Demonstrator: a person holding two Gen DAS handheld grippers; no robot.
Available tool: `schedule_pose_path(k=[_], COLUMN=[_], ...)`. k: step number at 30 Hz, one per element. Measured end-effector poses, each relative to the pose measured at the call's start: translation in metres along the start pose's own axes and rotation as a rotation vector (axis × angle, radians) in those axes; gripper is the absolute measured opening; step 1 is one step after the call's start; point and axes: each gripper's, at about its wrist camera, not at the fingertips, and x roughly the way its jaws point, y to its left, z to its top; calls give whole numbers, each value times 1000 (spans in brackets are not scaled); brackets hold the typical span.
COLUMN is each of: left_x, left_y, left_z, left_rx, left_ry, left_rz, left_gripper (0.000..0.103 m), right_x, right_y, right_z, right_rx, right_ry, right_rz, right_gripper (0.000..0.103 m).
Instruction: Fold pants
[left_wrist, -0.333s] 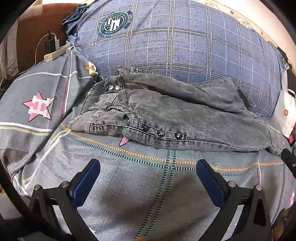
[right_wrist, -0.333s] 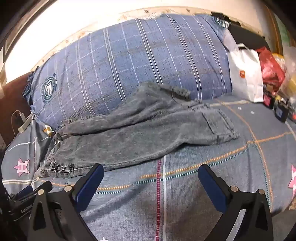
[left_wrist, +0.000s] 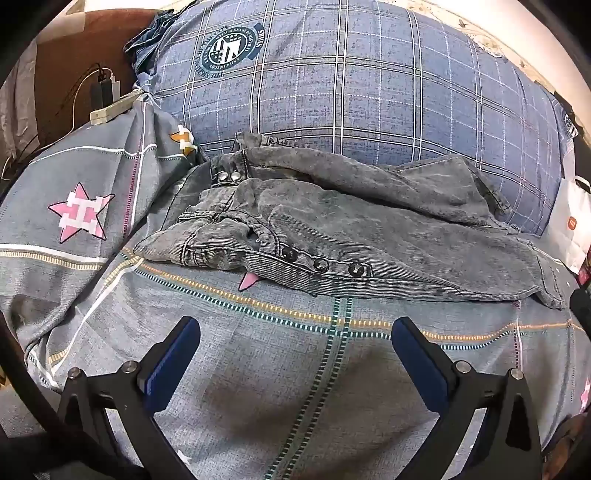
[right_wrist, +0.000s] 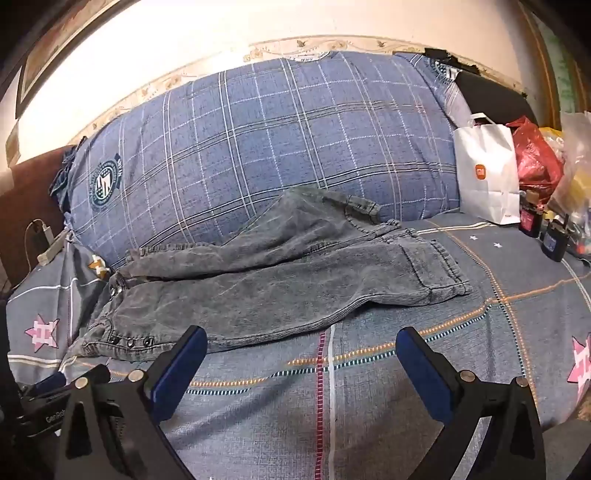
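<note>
With both the left claw (left_wrist: 295, 363) and right claw (right_wrist: 301, 373) spread and empty, the pants (right_wrist: 280, 280) were seen rumpled against the pillow (right_wrist: 258, 147) at the bed's (right_wrist: 369, 406) far edge, where bunched layers could be pinched unevenly.

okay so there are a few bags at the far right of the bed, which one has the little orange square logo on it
The white paper bag standing upright beside the blue plaid pillow. The red plastic bag behind it is crumpled and shows no logo.
</note>
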Motion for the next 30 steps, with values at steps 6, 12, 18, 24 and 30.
schedule_pose_path(k=[6, 12, 18, 24, 30], left_x=[0, -4, -4, -7, -6], left_y=[1, -6, -17, -24, -30], left_z=[-3, -4, -7, -11, -14], left_rx=[-7, 18, 77, 109, 129], left_ry=[-31, -34, -41, -67, -69], left_rz=[23, 11, 33, 46, 49], left_gripper=[103, 103, 103, 103, 103], right_x=[-4, -2, 1, 3, 4], right_y=[-5, -7, 0, -1, -9], right_z=[-1, -5, -7, -8, -6], right_rx=[22, 36, 21, 42, 78], right_ry=[-47, -32, 10, 28, 28], right_rz=[23, 61, 139, 153, 135], right_gripper=[103, 103, 103, 103, 103])
